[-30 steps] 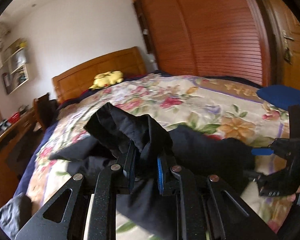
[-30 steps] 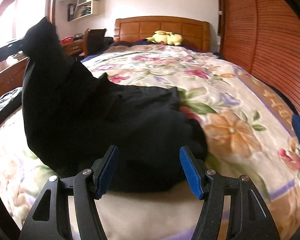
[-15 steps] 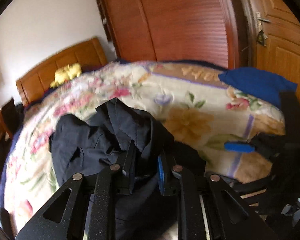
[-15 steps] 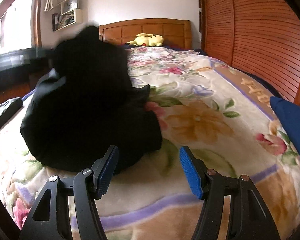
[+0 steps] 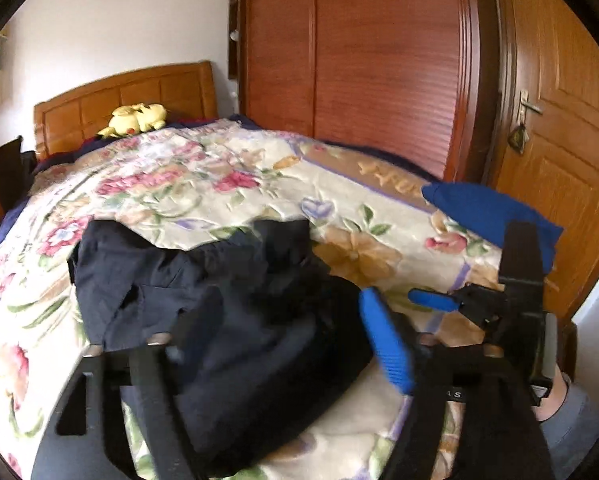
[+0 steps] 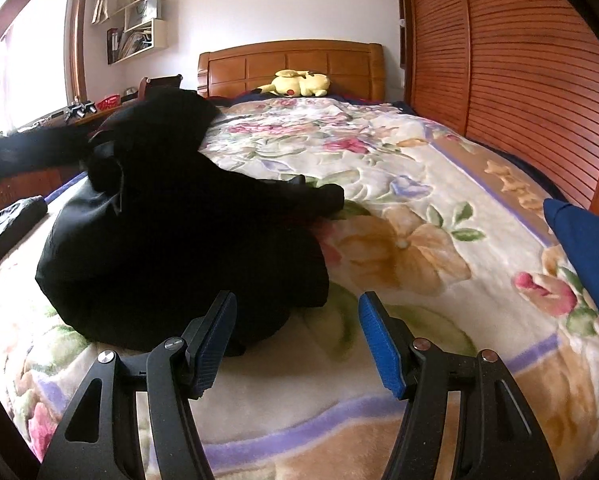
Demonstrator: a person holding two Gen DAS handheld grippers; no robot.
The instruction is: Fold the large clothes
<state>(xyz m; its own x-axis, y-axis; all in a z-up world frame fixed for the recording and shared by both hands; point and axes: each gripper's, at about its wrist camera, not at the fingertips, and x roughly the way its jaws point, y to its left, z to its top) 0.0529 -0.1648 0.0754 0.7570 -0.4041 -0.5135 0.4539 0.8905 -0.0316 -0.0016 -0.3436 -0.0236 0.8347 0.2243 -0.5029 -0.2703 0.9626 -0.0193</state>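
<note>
Left gripper (image 5: 291,340), seen along its own fingers, has just let go: half a second ago its blue pads were clamped tight on a bunched fold of the black garment (image 5: 203,304), and now the jaws stand wide apart, blurred by the opening motion, with the cloth slumped between and under them. The garment lies in a loose heap on the floral bedspread (image 5: 227,184) near the foot of the bed, one flatter panel spread toward the headboard (image 5: 123,96), the rest crumpled. I judge that this release ends a carry-or-drop step rather than a fold; the piece looks unarranged and would need spreading out before any crease is made. The gripper hangs low over the heap, pointing up the bed and slightly down. The right gripper (image 5: 451,304) shows at the right edge, just beside a blue cushion (image 5: 487,212).

From the right wrist view, the right gripper (image 6: 297,344) is released too, its jaws parted and empty, as they were a second ago. It hovers close above the bedspread (image 6: 399,168), level and aimed toward the headboard, with the garment (image 6: 179,232) just ahead and to the left, its near edge almost at the left pad. The raised peak of cloth that stood high before has dropped lower. A yellow plush toy (image 6: 299,84) rests by the headboard, well apart from the work.
</note>
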